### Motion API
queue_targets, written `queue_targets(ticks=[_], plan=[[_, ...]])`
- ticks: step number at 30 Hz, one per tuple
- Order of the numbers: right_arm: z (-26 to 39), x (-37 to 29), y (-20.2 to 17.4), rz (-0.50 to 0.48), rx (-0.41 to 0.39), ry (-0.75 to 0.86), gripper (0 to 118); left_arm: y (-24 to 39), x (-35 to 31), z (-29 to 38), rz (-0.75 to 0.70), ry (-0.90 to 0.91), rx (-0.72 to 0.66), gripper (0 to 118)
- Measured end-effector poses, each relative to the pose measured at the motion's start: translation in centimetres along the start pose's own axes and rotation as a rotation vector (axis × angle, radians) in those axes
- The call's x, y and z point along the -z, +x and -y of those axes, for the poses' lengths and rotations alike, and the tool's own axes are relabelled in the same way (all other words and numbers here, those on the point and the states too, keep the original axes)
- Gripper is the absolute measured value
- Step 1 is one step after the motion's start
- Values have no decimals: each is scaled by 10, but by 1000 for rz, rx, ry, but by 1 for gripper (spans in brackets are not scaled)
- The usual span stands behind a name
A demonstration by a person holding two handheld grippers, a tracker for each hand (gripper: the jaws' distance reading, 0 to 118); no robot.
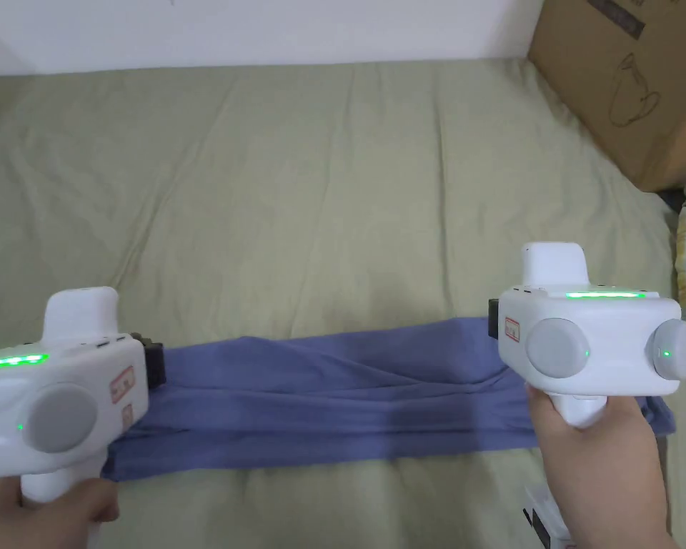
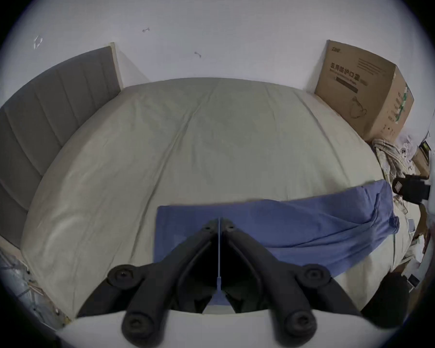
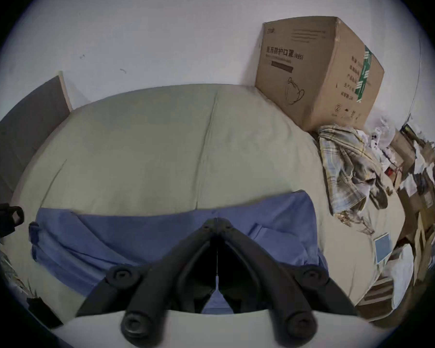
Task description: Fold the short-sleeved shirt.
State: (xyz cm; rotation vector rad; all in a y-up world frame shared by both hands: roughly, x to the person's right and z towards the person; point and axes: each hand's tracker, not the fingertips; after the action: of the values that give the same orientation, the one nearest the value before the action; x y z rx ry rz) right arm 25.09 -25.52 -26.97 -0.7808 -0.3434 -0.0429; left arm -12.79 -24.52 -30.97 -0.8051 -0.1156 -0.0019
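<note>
A: Nearest us, the left gripper (image 2: 219,219) and right gripper (image 3: 217,220) each have their fingers closed on an end of the shirt (image 1: 334,393).

B: We judge a fold under way; next, carry both ends over evenly.

A: The blue shirt lies as a long, creased band across the bed (image 1: 320,186).

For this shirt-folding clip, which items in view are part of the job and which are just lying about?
Part of the job:
- blue short-sleeved cotton shirt, stretched across the bed
- left gripper, shut on it
- right gripper, shut on it

Lying about:
- brown cardboard box
- crumpled plaid cloth
- pale green bedsheet, the work surface
</note>
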Motion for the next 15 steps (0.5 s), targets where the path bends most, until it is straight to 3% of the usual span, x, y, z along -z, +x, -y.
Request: queue_targets(ticks=[2, 5, 6, 8, 9, 11, 15], plan=[[-6, 2, -1, -33, 25, -6, 1, -37, 12, -6, 91, -37, -106, 1], [-8, 3, -8, -75, 11, -24, 1, -109, 36, -4, 452, -138, -328, 7], [-7, 4, -12, -72, -35, -14, 1, -131, 42, 0, 585, -150, -405, 24], [-3, 5, -18, -46, -102, 7, 1, -153, 41, 11, 684, -177, -496, 100], [-6, 0, -19, -41, -99, 5, 1, -163, 46, 16, 692, -179, -509, 118], [-4, 6, -17, -37, -81, 0, 1, -191, 36, 30, 736, -135, -553, 118], [-1, 21, -15, -62, -27, -42, 1, -190, 59, 50, 769, -224, -654, 118]])
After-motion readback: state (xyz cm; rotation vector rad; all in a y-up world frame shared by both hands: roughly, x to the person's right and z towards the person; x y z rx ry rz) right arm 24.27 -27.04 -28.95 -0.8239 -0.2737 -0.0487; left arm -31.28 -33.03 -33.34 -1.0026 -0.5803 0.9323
